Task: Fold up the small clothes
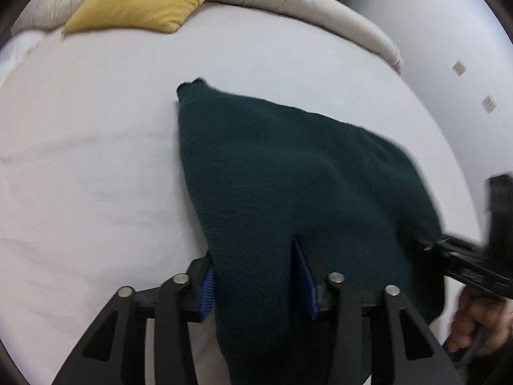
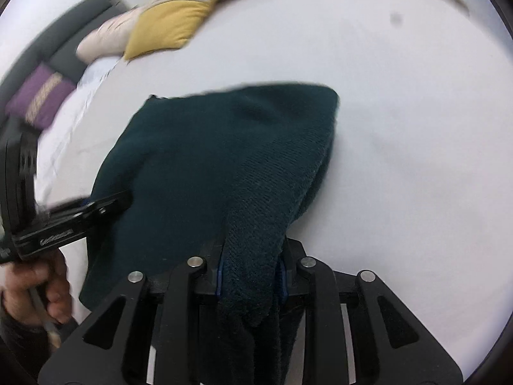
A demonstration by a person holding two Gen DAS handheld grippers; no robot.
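A dark green knit garment [image 1: 288,166] hangs between both grippers above the white bed [image 1: 89,147]. My left gripper [image 1: 256,276] is shut on its near edge, cloth bunched between the blue pads [image 1: 304,276]. My right gripper [image 2: 250,272] is shut on the other near edge of the garment [image 2: 224,147]. The right gripper also shows at the right of the left wrist view [image 1: 429,243], and the left gripper shows at the left of the right wrist view [image 2: 121,199]. The far end of the garment droops toward the sheet.
A yellow cushion [image 1: 141,0] and beige pillows [image 1: 304,3] lie at the head of the bed. A purple cushion [image 2: 38,96] sits on a dark sofa beyond the bed's left side. A wall with sockets [image 1: 460,69] is to the right.
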